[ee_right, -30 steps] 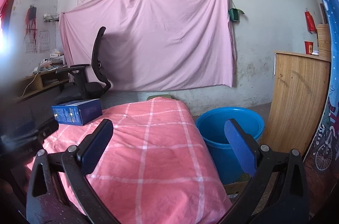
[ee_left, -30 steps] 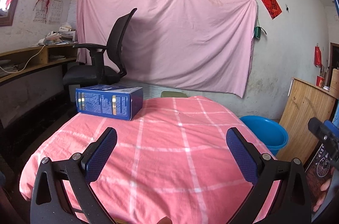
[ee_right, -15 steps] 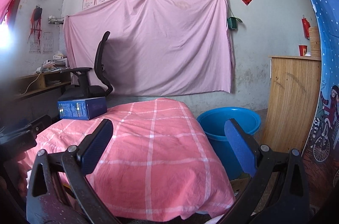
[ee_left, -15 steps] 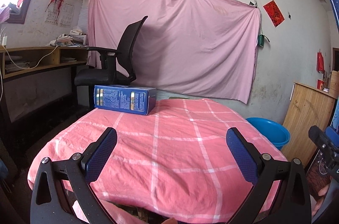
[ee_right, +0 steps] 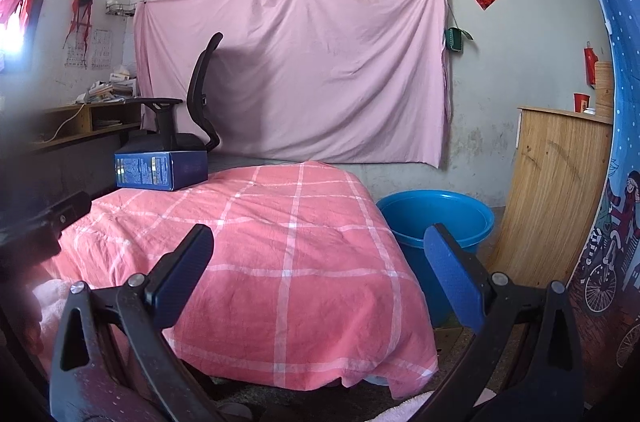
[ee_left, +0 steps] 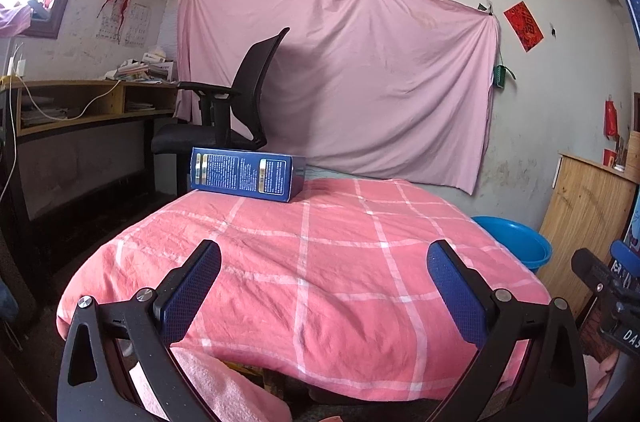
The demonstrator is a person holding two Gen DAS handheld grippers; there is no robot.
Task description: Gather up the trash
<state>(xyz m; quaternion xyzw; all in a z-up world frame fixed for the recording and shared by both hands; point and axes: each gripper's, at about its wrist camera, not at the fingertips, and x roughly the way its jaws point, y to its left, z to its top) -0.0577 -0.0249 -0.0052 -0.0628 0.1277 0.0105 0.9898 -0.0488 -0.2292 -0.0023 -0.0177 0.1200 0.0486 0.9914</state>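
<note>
A blue cardboard box [ee_left: 245, 179] lies on its side at the far left corner of a table under a pink checked cloth [ee_left: 320, 254]; the right wrist view shows the same box [ee_right: 160, 169]. A blue plastic tub [ee_right: 436, 218] stands on the floor right of the table, and its rim shows as the tub [ee_left: 516, 238] in the left wrist view. My left gripper [ee_left: 323, 260] is open and holds nothing, low at the table's near edge. My right gripper [ee_right: 318, 246] is open with nothing between its fingers, near the table's front right.
A black office chair [ee_left: 236, 110] stands behind the box. A wooden desk [ee_left: 80, 106] runs along the left wall. A wooden cabinet [ee_right: 560, 190] stands at the right beside the tub. A pink sheet [ee_left: 340, 82] hangs on the back wall.
Both grippers have pulled back and dropped lower, so the table now sits farther off and its front edge shows. Both stay open.
</note>
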